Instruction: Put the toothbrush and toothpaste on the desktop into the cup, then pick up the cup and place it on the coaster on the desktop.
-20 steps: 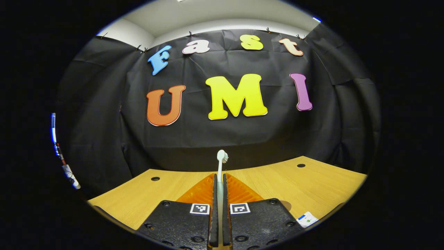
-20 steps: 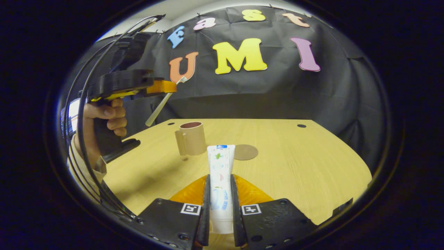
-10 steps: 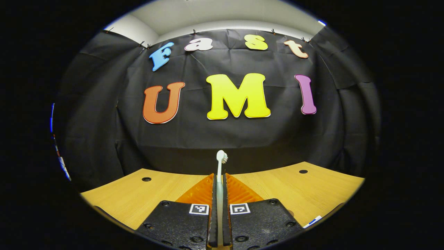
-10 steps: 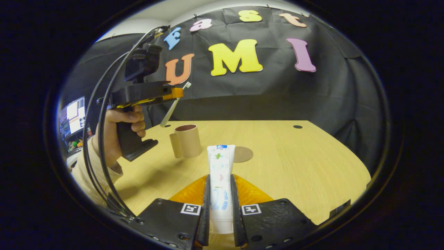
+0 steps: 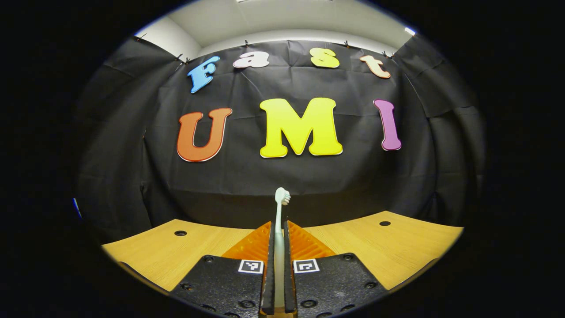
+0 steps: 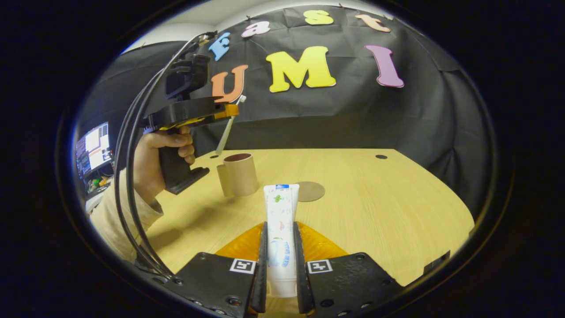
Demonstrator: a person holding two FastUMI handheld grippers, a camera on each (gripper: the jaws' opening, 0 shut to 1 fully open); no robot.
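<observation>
The left gripper (image 5: 276, 247) pinches the toothbrush (image 5: 279, 207) between both fingers. The handle runs along the narrow gap between them, and the bristled head stands clear beyond the fingertips, in front of the booth's wall. Below lies the far edge of the table (image 5: 353, 238).

In the right gripper view, the left gripper (image 6: 229, 111) is held up in a hand (image 6: 152, 163) above the table's left side. The toothbrush (image 6: 226, 132) hangs tilted from its fingers, its lower end just above the rim of the cup (image 6: 238, 174).

The right gripper (image 6: 280, 247) pinches the toothpaste (image 6: 280, 221). Both fingers press on the sides of the tube, whose flat end projects forward past the fingertips over the table (image 6: 388, 207).

The cup stands upright on the table, left of centre, with its handle facing left. The coaster (image 6: 310, 191) lies flat just to the right of the cup, apart from it, near the middle of the table.
</observation>
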